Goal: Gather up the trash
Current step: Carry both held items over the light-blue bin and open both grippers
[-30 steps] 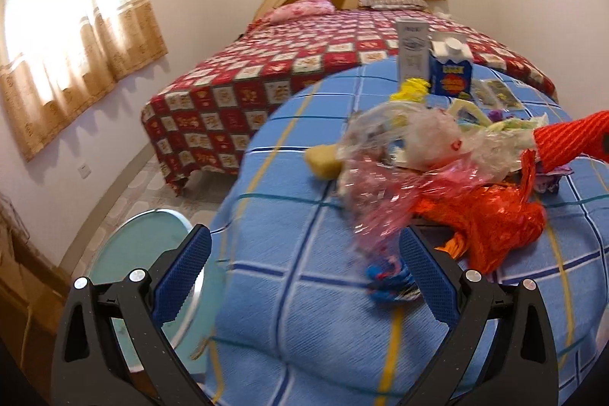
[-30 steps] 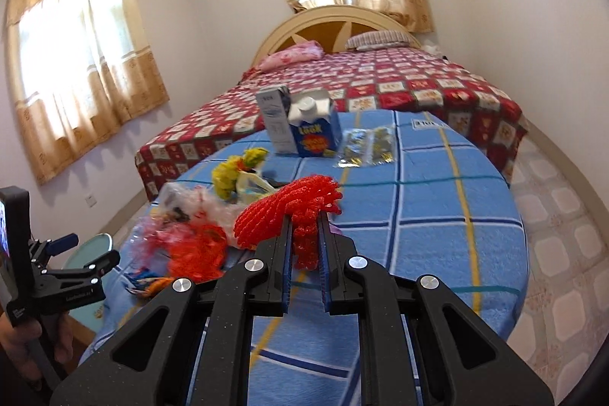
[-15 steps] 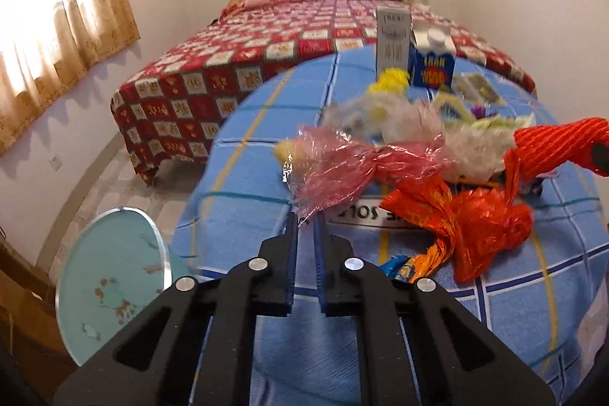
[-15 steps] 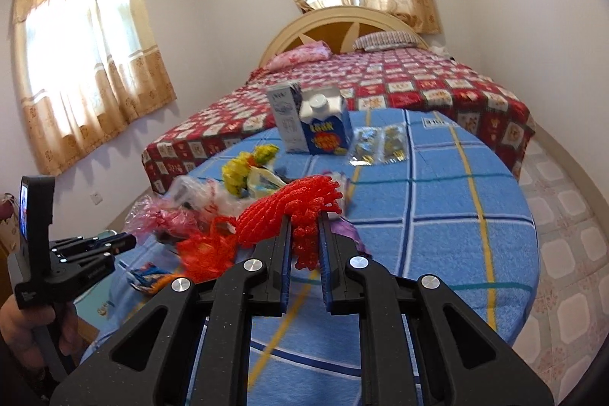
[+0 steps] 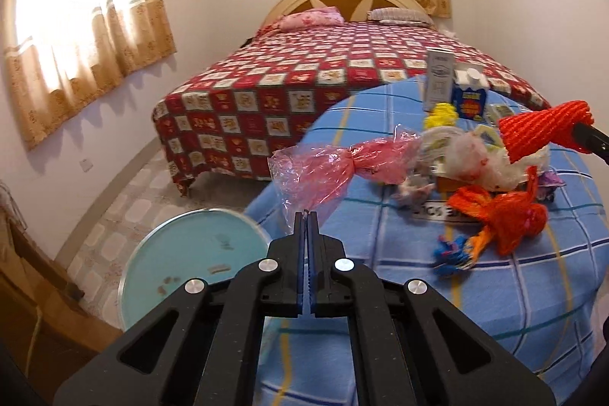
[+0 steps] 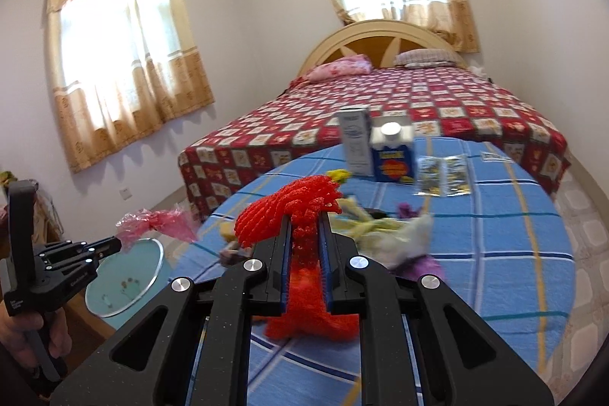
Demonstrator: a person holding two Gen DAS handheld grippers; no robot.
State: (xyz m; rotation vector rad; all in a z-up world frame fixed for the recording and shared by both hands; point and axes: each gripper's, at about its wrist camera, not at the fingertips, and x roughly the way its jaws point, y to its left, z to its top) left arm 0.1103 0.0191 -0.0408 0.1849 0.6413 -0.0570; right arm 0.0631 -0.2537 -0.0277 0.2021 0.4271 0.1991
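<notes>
Since a second ago my left gripper (image 5: 307, 214) has clamped onto a corner of the pink plastic bag (image 5: 342, 162) and lifted it ahead of the tips, above the bin (image 5: 182, 253). My right gripper (image 6: 306, 234) grips the red foam net (image 6: 289, 208). That thin pinch could slip, dropping the bag outside. Only "LOOK" on the carton (image 6: 394, 155) seems readable.

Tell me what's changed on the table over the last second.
The left gripper closed its jaws on the crinkled pink plastic wrapper and lifted it off the trash pile toward the round light-blue bin. The right gripper stays clamped on the red foam net sleeve. The blue carton and white box have not moved on the blue checked tablecloth.
</notes>
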